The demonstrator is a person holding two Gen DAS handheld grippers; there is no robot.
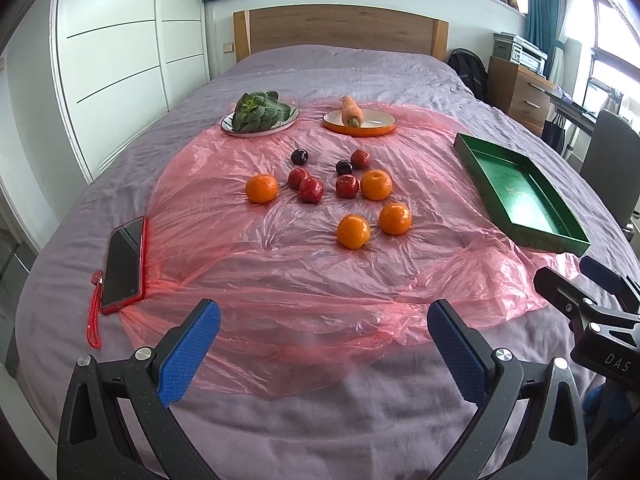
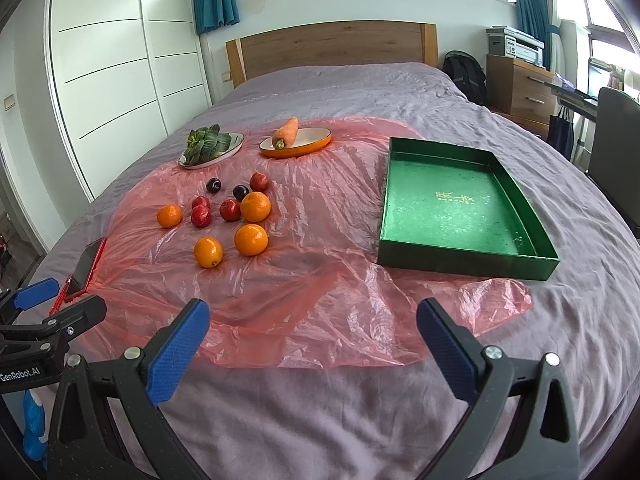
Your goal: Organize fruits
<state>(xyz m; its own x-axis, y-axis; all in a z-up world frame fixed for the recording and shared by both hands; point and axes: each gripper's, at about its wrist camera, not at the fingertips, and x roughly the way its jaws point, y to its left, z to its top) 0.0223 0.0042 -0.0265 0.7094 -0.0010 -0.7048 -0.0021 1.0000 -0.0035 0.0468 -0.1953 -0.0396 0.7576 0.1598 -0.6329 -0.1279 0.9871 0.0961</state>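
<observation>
Several oranges, the nearest one (image 1: pixel 353 231) (image 2: pixel 208 252), and several red and dark plums (image 1: pixel 311 189) (image 2: pixel 201 215) lie loose on a pink plastic sheet (image 1: pixel 304 280) (image 2: pixel 320 280) on the bed. An empty green tray (image 1: pixel 516 196) (image 2: pixel 452 204) sits to their right. My left gripper (image 1: pixel 324 344) is open and empty, low over the sheet's near edge. My right gripper (image 2: pixel 314 340) is open and empty, also at the near edge, left of the tray's front corner. Each gripper shows at the other view's side.
A white plate of leafy greens (image 1: pixel 260 114) (image 2: pixel 210 144) and an orange dish with a carrot (image 1: pixel 359 120) (image 2: pixel 296 140) stand behind the fruit. A red-cased phone (image 1: pixel 123 264) (image 2: pixel 86 266) lies at the left. A wooden headboard (image 1: pixel 340 30), dresser and chair stand beyond.
</observation>
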